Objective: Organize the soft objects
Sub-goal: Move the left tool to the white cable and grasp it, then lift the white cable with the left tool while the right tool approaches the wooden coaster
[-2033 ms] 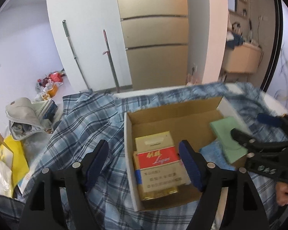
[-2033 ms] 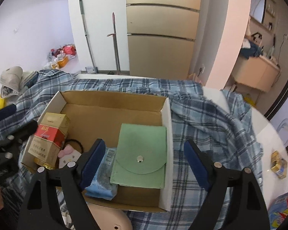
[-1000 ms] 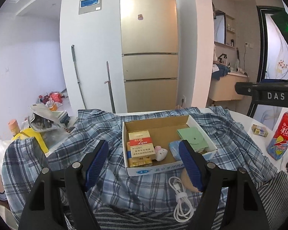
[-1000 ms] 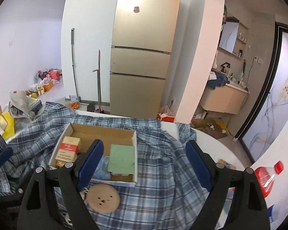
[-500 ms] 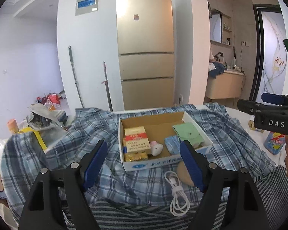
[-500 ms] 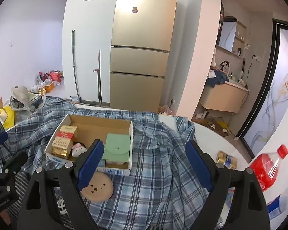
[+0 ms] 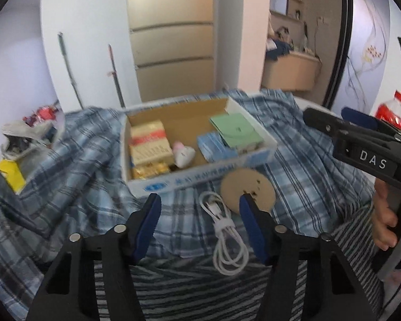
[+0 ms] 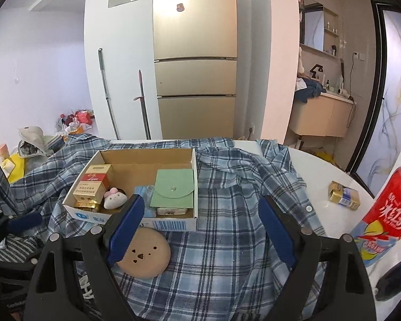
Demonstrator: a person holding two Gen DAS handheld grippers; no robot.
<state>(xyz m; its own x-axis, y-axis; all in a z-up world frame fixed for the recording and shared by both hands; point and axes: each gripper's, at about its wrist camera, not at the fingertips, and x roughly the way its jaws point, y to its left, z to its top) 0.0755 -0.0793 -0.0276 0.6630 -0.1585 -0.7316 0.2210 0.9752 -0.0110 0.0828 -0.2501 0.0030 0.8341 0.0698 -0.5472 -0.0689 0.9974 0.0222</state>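
**Two hand-held grippers above a shirt-covered table with a cardboard box**

Left gripper (image 7: pixel 199 210): jaws spread wide, holding nothing; its blue-padded fingers (image 7: pixel 147 220) hang above the near part of the table, with a coiled white cable (image 7: pixel 226 236) lying between them. Right gripper (image 8: pixel 200 223): jaws likewise spread wide and empty, hovering over the blue plaid shirt (image 8: pixel 227 214); in the left wrist view it appears at the right edge, gripped by a hand (image 7: pixel 385 222).

Surface: the plaid shirt is draped across a white round table (image 8: pixel 323 176). A shallow cardboard box (image 8: pixel 173 223) sits on the shirt. Inside, from left to right: a red-and-gold carton (image 8: pixel 92 187), a small pink-and-white plush toy (image 8: pixel 115 198), a blue tissue pack (image 7: pixel 214 145), and a green snap pouch (image 8: pixel 173 188) resting partly over the pack against the right wall. A round tan pad (image 8: pixel 144 252) with a face lies on the shirt just in front of the box. A striped cloth (image 7: pixel 200 289) covers the nearest edge. A small gold pack (image 8: pixel 343 191) and a red-labelled bottle (image 8: pixel 387 208) stand on the bare tabletop to the right.

Room: a gold refrigerator (image 8: pixel 195 61) stands behind the table, two mop handles (image 8: pixel 107 93) lean on the white wall, and bags (image 8: pixel 34 139) lie on the floor at left.
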